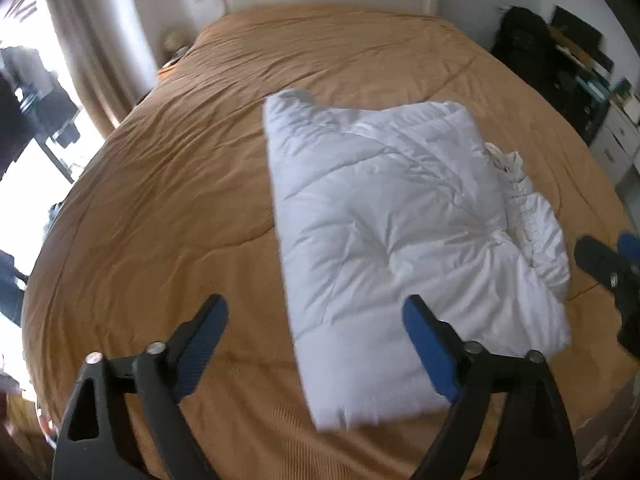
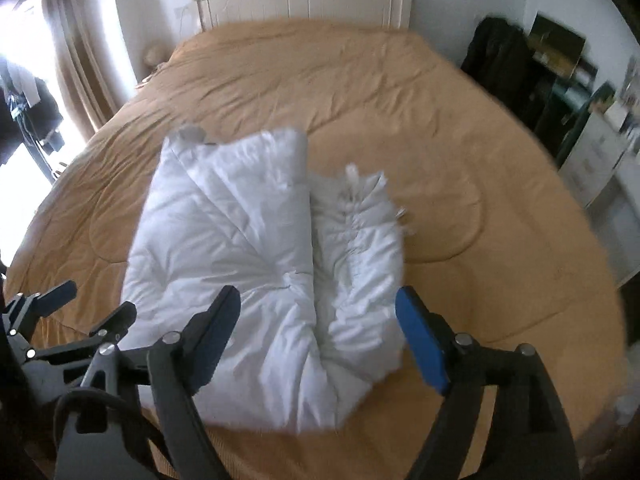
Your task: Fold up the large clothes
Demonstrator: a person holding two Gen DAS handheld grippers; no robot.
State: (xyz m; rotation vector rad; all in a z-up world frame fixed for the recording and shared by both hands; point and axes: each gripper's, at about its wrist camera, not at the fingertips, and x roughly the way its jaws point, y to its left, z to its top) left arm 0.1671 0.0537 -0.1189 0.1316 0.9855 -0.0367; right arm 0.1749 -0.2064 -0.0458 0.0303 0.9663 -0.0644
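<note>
**One folded white garment on the bed, both claws released above it**

While the two claws hung apart over the near edge of the bed point(image 1: 160, 184), one padded white garment point(image 1: 384, 216) was seen lying folded on the tan bedspread, nearer the foot of the bed than the white headboard point(image 2: 304, 0). Only one such garment could be counted. One gathered, ruched part of it point(image 2: 360, 240) was left uncovered along the right side of the folded bulk, as seen from the foot of the bed.

Two grippers were counted. The left gripper point(image 1: 316, 316) was held released, its two blue-padded fingers spread wide above the garment's near left corner, with nothing pinched between them. The right gripper point(image 2: 318, 306) was likewise released, its fingers spread over the garment's near end, and no cloth was pressed by the pads. No contact with the fabric could be made out in either view, which were blurred.

Beside the bed, to the right of the headboard, one dark bag or coat point(image 2: 496, 52) was seen, with shelving point(image 2: 600, 152) next to it; its contents could not be told. To the left of the bed, one curtain point(image 2: 76, 56) was hung at a bright window.
</note>
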